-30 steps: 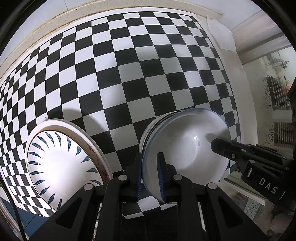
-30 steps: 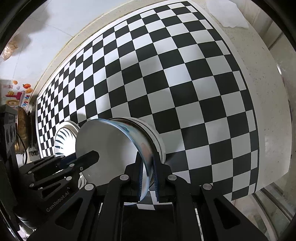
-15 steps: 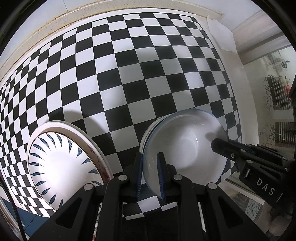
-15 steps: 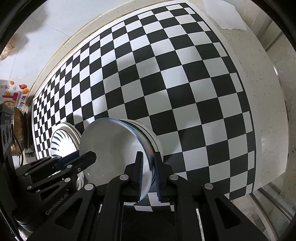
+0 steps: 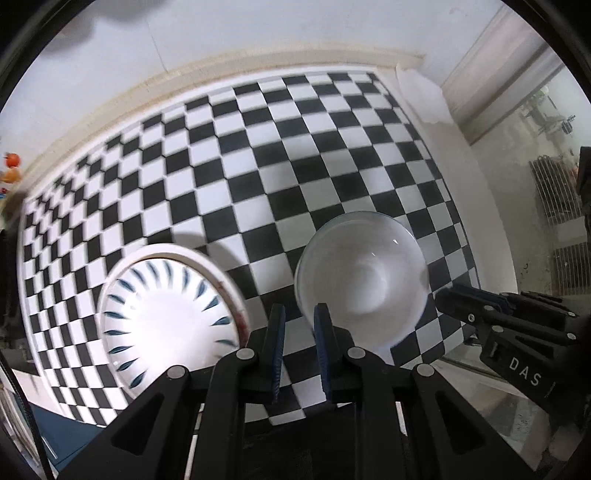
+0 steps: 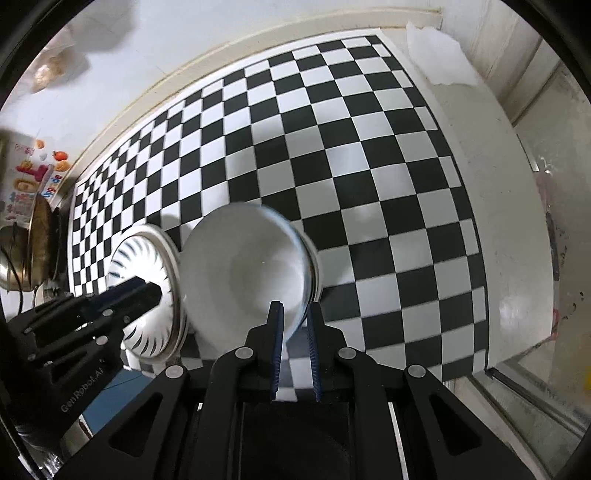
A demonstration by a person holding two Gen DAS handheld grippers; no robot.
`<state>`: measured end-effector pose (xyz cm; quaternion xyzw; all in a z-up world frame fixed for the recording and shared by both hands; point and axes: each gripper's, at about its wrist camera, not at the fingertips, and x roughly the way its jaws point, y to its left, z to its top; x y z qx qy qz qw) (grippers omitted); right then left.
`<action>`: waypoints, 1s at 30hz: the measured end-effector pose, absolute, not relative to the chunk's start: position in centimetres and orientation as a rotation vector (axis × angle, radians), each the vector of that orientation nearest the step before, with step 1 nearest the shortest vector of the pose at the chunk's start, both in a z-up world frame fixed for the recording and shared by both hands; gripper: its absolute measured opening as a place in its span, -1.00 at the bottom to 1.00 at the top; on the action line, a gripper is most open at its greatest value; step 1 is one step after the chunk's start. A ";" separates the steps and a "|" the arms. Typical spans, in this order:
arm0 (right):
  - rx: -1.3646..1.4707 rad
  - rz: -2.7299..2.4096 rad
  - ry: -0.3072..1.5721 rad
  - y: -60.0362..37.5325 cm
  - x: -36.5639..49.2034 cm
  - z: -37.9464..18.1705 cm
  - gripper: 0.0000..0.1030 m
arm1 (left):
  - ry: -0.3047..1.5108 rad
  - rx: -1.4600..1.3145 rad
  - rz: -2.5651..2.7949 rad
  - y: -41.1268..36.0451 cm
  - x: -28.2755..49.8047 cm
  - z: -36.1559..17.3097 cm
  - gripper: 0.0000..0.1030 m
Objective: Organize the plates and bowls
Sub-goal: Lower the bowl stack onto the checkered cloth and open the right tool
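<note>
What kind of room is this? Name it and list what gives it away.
Probably a home kitchen. A plain white bowl and a blue-patterned plate sit on a counter covered by a checkered mat, a metal pot stands at its far end, and a pale backsplash wall runs behind.

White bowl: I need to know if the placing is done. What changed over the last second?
The left gripper and the right gripper both let go of the white bowl at its rim and lifted away, nearly closed and empty. The bowl stayed on the bowl under it. The patterned plate and the checkered cloth are unchanged.
</note>
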<state>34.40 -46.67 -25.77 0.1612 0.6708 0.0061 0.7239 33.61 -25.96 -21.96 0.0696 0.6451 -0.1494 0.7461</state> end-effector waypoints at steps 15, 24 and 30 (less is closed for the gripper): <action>0.323 0.027 1.267 -43.5 26.1 -14.8 0.62 | 1.212 0.092 -0.290 -21.2 27.9 -13.0 0.32; 0.264 0.026 1.205 -41.6 23.1 -10.6 0.65 | 1.159 0.092 -0.293 -19.8 24.9 -9.7 0.37; 0.247 0.026 1.177 -41.0 22.2 -8.5 0.66 | 1.140 0.085 -0.277 -18.9 24.0 -8.7 0.37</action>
